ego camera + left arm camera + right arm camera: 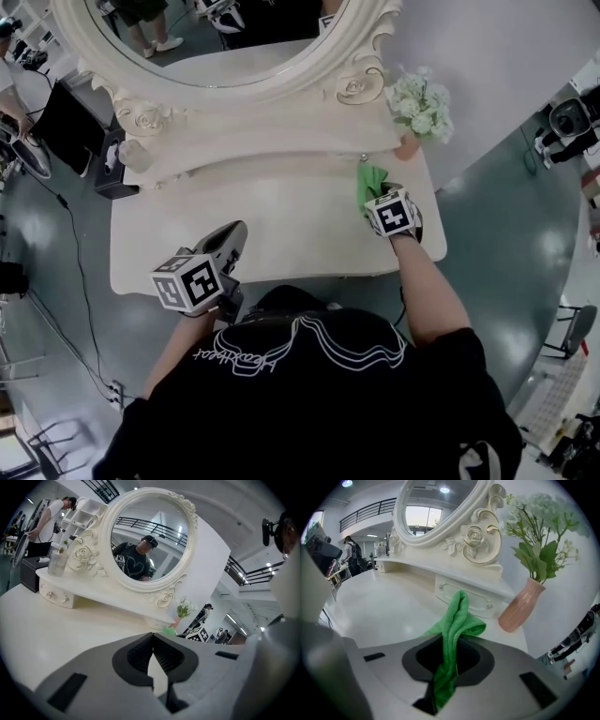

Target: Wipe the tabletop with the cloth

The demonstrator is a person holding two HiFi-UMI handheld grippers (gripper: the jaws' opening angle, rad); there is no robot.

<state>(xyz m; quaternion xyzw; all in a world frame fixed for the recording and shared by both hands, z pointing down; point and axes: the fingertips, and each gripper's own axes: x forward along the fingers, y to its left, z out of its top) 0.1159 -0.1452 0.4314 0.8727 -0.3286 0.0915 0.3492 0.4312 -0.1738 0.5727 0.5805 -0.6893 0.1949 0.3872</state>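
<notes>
— How far along is the wiping, would you say?

— Early, I'd guess, or I can't tell. The tabletop [281, 234] shows no streaks or damp marks either way. Nearest us, the left gripper [152, 644] hangs over the near edge towards the left, with its fingers pressed together on nothing.

— And the cloth?

— The cloth [457, 620] is bunched and pinched between the fingers of the right gripper [380, 199], over at the far right. It isn't spread flat, and I can't tell whether it presses on the surface.

— So what's left?

— By my reckoning, the whole bare stretch through the middle and out to the left. That's the open room, with nothing standing on it.

— Anything tight?

— The right edge runs just beside that gripper. Beyond the cloth a vase [520, 609] stands near the far right corner. The mirror base [468, 595] with its little drawers closes off the far side, so strokes there have to stop short.
</notes>
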